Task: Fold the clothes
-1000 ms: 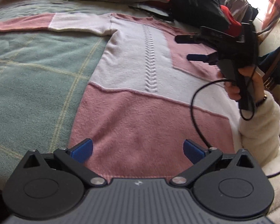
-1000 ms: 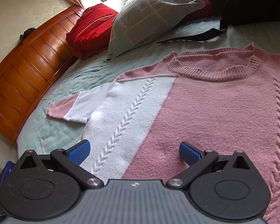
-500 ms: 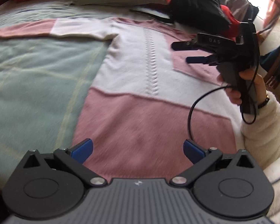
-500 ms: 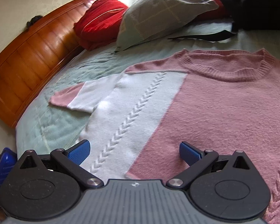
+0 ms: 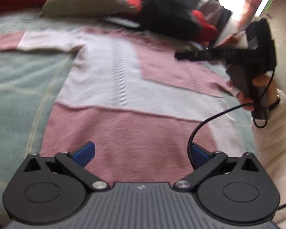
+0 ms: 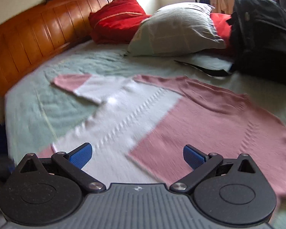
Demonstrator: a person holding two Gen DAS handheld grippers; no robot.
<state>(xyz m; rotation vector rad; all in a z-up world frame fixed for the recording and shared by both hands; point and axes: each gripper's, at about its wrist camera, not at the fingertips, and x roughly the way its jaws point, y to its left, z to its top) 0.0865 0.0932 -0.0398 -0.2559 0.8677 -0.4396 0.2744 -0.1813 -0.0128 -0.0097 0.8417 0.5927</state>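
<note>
A pink-and-white sweater [image 6: 162, 118] lies flat on the green bedspread [image 6: 47, 103], the right gripper [image 6: 137, 155] above with jaws apart.

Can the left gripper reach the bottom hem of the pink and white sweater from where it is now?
Probably yes. The left gripper is open just above the sweater near its hem, with nothing between them.

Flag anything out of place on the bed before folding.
The black backpack sits on the bed beside the sweater, its strap trailing close to the neckline. The sweater itself lies flat, unfolded.
</note>
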